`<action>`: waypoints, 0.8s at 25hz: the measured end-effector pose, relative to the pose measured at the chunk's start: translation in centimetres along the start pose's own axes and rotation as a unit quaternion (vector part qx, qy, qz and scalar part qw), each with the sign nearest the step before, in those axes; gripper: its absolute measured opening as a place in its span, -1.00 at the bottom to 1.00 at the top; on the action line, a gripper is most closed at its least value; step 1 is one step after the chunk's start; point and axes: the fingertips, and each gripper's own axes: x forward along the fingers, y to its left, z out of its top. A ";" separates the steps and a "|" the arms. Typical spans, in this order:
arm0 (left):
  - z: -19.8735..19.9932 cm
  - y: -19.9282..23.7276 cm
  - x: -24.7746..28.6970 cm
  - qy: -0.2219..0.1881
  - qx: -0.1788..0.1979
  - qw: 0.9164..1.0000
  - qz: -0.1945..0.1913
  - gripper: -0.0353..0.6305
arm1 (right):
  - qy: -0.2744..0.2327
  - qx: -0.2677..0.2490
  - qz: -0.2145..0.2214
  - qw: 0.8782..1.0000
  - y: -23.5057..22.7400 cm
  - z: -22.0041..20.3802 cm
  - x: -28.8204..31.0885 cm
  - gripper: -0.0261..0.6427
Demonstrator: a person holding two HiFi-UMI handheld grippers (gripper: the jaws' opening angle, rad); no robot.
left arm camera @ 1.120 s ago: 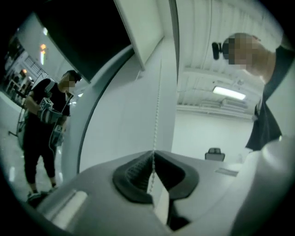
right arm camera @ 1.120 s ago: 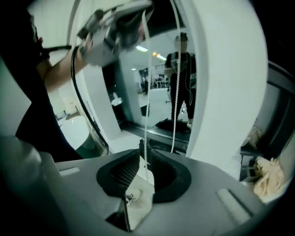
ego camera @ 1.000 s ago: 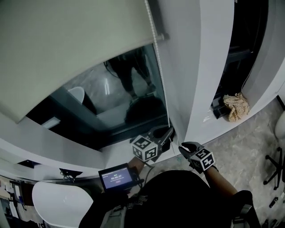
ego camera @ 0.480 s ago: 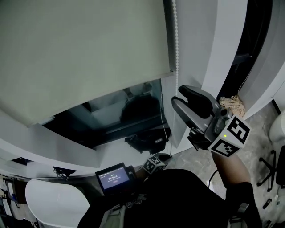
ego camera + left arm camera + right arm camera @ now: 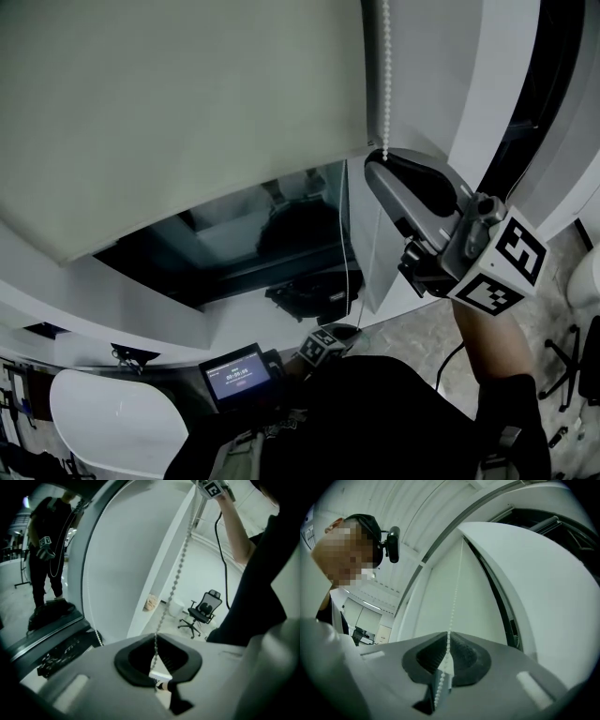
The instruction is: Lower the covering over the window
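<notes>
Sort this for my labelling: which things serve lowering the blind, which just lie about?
Job: blind; bead chain; left tool, shut on the chain; right tool, jaws just closed on it higher up.
Idle: office chair; crumpled cloth; small screen.

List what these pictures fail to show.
Roller blind: top and roller cut off by the head view's upper edge.
Left gripper: in the head view, the person's torso hides all but its marker cube.
Bead chain: lower loop hidden below that gripper's jaws in its own view.
Small screen: readout too small, head view.
</notes>
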 end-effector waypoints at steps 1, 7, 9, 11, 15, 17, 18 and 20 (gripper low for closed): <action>0.0 0.0 0.0 0.000 -0.001 1.000 0.000 -0.85 | 0.001 -0.002 -0.002 1.000 -0.1 -0.1 0.0 -0.89; 0.0 0.0 -0.1 -0.001 -0.002 1.000 0.003 -0.85 | 0.010 -0.104 -0.011 0.995 0.4 0.0 0.0 -0.88; 0.1 -0.2 -0.1 -0.003 -0.004 1.000 0.002 -0.85 | 0.006 -0.138 -0.011 0.990 1.1 0.5 0.0 -0.88; 0.0 -0.1 -0.1 -0.002 -0.007 1.000 0.003 -0.85 | 0.008 -0.163 -0.004 0.987 2.0 0.6 0.2 -0.88; -1.2 1.1 -0.4 0.013 -0.015 0.999 0.030 -0.85 | 0.065 -0.284 -0.028 0.956 2.7 -1.9 -0.6 -0.89; -1.0 2.3 -1.4 -0.003 -0.035 0.998 0.050 -0.84 | 0.076 -0.303 -0.040 0.949 2.4 -2.4 -1.4 -0.89; -0.5 2.8 -2.1 -0.017 -0.049 0.997 0.057 -0.84 | 0.076 -0.303 -0.044 0.949 2.2 -2.3 -1.7 -0.89; 0.7 3.8 -3.5 -0.055 -0.070 0.994 0.068 -0.84 | 0.074 -0.307 -0.054 0.947 1.6 -2.1 -2.0 -0.89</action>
